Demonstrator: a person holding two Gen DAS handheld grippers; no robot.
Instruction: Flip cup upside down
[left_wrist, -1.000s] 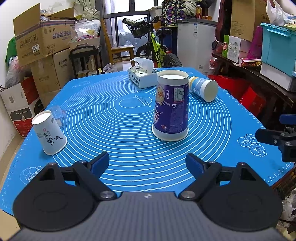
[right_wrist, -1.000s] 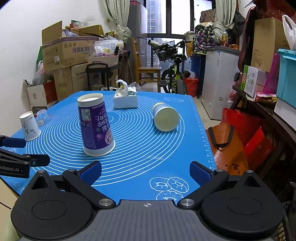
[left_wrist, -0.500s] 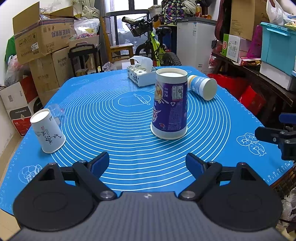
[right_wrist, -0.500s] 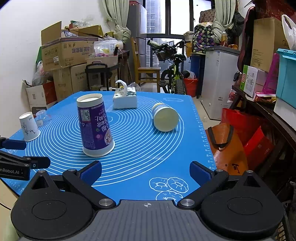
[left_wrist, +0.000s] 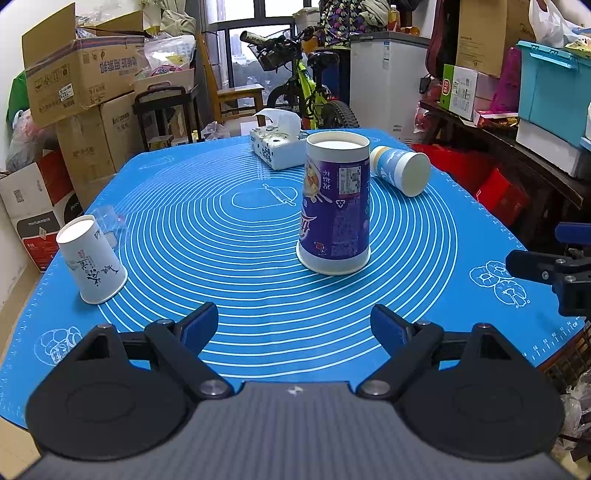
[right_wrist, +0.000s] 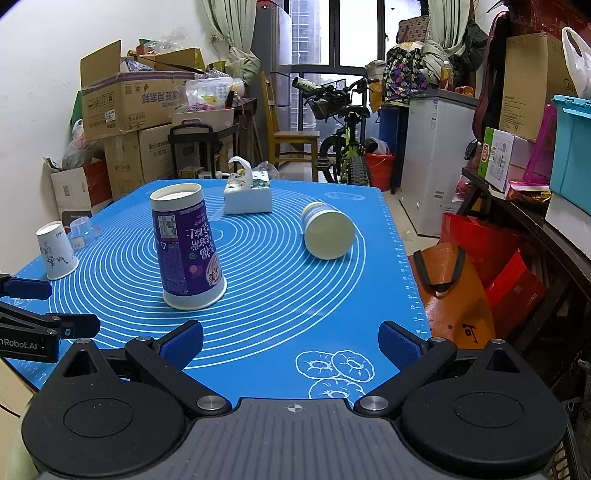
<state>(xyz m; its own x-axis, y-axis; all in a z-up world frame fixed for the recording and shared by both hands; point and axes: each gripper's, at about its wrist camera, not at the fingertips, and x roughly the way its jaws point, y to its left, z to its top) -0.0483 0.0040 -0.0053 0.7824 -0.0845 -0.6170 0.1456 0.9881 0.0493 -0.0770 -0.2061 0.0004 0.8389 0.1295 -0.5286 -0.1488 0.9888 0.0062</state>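
Observation:
A tall purple paper cup (left_wrist: 335, 206) stands upside down, wide rim on the blue mat (left_wrist: 229, 236), near the mat's middle; it also shows in the right wrist view (right_wrist: 186, 247). A blue-and-white cup (left_wrist: 400, 170) lies on its side behind it to the right, also in the right wrist view (right_wrist: 327, 234). A small white cup (left_wrist: 90, 258) stands upside down at the left edge, also in the right wrist view (right_wrist: 55, 249). My left gripper (left_wrist: 293, 326) is open and empty, short of the purple cup. My right gripper (right_wrist: 290, 341) is open and empty over the mat's near right edge.
A tissue box (left_wrist: 279, 146) sits at the mat's far side. A clear plastic cup (left_wrist: 107, 223) stands behind the small white cup. Cardboard boxes (left_wrist: 74, 81), a bicycle (left_wrist: 314, 92) and shelves with bins (left_wrist: 546, 99) surround the table.
Both grippers have shifted only slightly; the left view has crept a little closer to the purple cup. The cups have not moved.

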